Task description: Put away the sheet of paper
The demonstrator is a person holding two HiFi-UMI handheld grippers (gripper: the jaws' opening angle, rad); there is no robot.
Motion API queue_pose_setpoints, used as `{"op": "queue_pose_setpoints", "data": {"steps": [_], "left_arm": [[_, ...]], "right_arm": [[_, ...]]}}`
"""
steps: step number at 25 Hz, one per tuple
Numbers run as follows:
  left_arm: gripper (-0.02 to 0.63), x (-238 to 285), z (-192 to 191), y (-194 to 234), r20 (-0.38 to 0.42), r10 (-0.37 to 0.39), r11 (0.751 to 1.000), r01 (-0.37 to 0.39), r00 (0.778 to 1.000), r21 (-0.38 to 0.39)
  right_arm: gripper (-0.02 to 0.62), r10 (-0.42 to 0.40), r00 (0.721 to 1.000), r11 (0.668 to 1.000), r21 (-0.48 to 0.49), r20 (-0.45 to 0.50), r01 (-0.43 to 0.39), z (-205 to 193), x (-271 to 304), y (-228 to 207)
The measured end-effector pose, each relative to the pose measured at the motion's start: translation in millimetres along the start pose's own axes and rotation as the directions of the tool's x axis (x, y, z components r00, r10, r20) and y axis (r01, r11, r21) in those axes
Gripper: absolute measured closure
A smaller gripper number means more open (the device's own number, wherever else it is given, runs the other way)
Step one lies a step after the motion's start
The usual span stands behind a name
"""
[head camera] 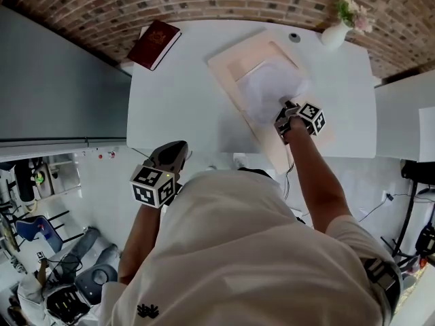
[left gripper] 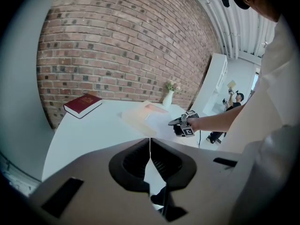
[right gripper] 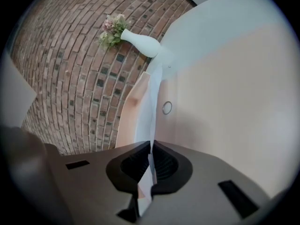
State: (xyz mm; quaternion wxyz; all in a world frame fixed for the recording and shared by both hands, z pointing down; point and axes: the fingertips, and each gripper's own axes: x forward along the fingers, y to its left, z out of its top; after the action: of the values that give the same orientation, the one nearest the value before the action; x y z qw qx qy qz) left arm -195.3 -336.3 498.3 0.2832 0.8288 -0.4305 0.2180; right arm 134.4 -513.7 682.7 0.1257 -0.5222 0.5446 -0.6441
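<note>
We are pinching the sheet of paper [head camera: 268, 87] with our right gripper [right gripper: 151, 159]. Its two jaws are squeezing tight on the near edge of the paper. In the right gripper view the thin white sheet is running straight out from between them.

The paper is lying on top of a big pale pink folder [head camera: 224, 73]. The folder is lying flat and open on the white table [head camera: 177, 107], on the right half of it. The paper is puffing up a little in the middle and is covering much of the folder. Our right arm is reaching out over the table to get to it.

Our left gripper [left gripper: 150, 149] is hanging back, just beside the near edge of the table and well apart from the paper. Its jaws are closed, with only a thin slit showing between them, and they are holding nothing.

A red book [head camera: 155, 43] is resting at the far left corner of the table. A white vase [head camera: 334, 35] with flowers [head camera: 350, 10] in it is standing at the far right corner, near the folder. A brick wall [left gripper: 117, 41] is running along behind the table.
</note>
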Motion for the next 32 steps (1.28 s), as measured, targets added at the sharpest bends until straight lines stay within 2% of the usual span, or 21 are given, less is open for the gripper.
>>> {"op": "queue_pose_setpoints", "data": {"steps": [7,14,20,23,25,27,32], "left_arm": [[0.581,-6.3,-5.9,7.0,-0.002,0.056,0.998,-0.056,0.998,-0.028],[0.581,-14.5,-8.1,8.4,-0.004,0.098,0.994,-0.098,0.995,-0.049],[0.581,-20.1,-14.4,6.6,0.002,0.139,0.988,-0.138,0.99,-0.067],[0.581,-24.4,-17.0,9.4,0.005,0.154,0.985,-0.153,0.988,-0.083],[0.581,-26.5,-19.6,11.1,0.005,0.159,0.983,-0.158,0.987,-0.091],[0.581,-27.9,-21.6,12.5,0.005,0.161,0.983,-0.16,0.987,-0.095],[0.581,-31.1,-25.1,14.3,0.017,0.15,0.984,-0.147,0.989,-0.097]], "right_arm": [[0.568,0.003,1.0,0.999,0.034,-0.01,-0.002,-1.3,27.2,10.8],[0.568,0.046,0.999,0.993,0.105,0.012,-0.047,-3.7,48.0,32.9],[0.566,0.078,0.996,0.994,0.074,-0.033,-0.075,-7.1,65.9,43.3],[0.546,0.081,0.993,0.997,0.028,-0.085,-0.078,-10.7,74.0,48.9],[0.486,0.063,0.99,0.997,-0.025,-0.129,-0.067,-14.8,78.8,51.2],[0.462,0.032,0.984,0.994,-0.096,-0.175,-0.05,-19.7,81.3,52.0],[0.406,-0.074,0.965,0.952,-0.307,-0.254,-0.008,-27.3,76.0,50.0]]}}
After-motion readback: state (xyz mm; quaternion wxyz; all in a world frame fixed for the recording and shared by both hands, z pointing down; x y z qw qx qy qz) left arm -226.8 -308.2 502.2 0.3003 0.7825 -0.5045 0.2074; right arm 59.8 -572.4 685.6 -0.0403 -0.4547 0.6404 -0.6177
